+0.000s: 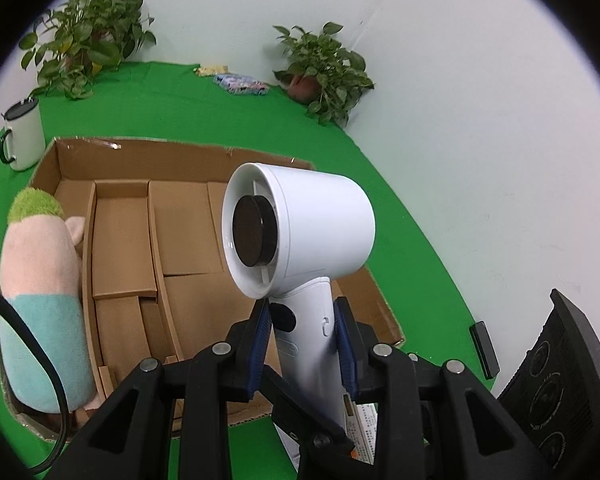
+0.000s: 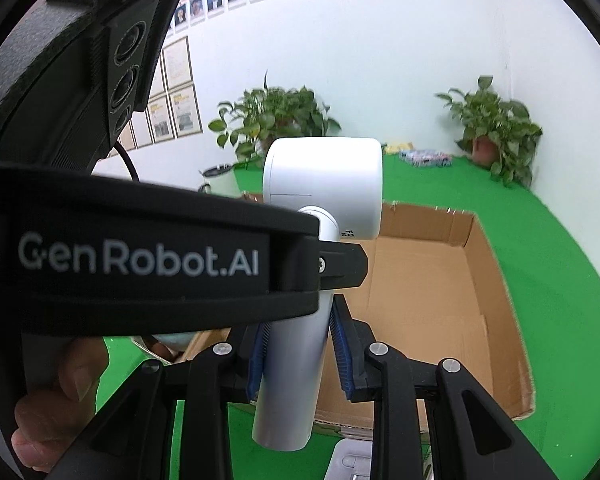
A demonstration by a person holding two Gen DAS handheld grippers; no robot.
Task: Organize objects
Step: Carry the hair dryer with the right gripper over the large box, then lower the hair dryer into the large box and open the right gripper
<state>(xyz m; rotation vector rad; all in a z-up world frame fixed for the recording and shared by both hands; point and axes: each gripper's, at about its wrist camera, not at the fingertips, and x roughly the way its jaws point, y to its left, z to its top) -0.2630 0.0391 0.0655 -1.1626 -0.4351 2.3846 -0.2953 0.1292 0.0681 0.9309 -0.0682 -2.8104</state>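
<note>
Both the left gripper (image 1: 302, 336) and right gripper (image 2: 300, 354) clamped the white hair dryer (image 1: 300, 232) by its handle, upright above the near cardboard box (image 1: 188, 236), probably for steadiness before lowering it in.

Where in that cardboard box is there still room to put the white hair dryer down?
The cardboard box is mostly bare: its wide right section, beyond the dividers, holds nothing, and the narrow middle compartments look free too. The left end is taken by the plush toy. Both grippers grip the hair dryer by its handle.
</note>
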